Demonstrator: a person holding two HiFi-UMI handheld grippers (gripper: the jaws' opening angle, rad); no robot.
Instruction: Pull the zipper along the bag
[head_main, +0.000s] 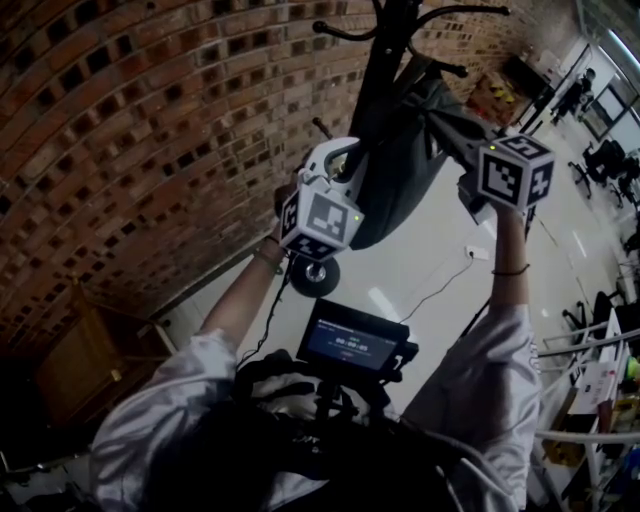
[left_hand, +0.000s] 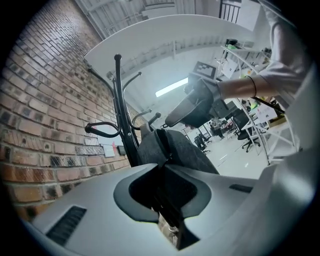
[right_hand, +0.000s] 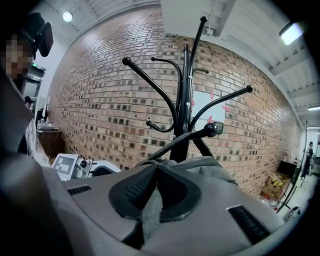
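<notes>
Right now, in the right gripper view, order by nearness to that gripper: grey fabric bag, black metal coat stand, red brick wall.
1. Grey fabric bag, between its jaws.
2. Black metal coat stand, behind, centre.
3. Red brick wall, backdrop.

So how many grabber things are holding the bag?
2. The left gripper grips the grey bag on its left side; the right gripper pinches its fabric at the right. None look hidden.

Your grey fabric bag (head_main: 392, 188) hangs slack between both grippers, one fold pinched in your right gripper (right_hand: 156, 172), a darker edge in your left gripper (left_hand: 164, 169).
</notes>
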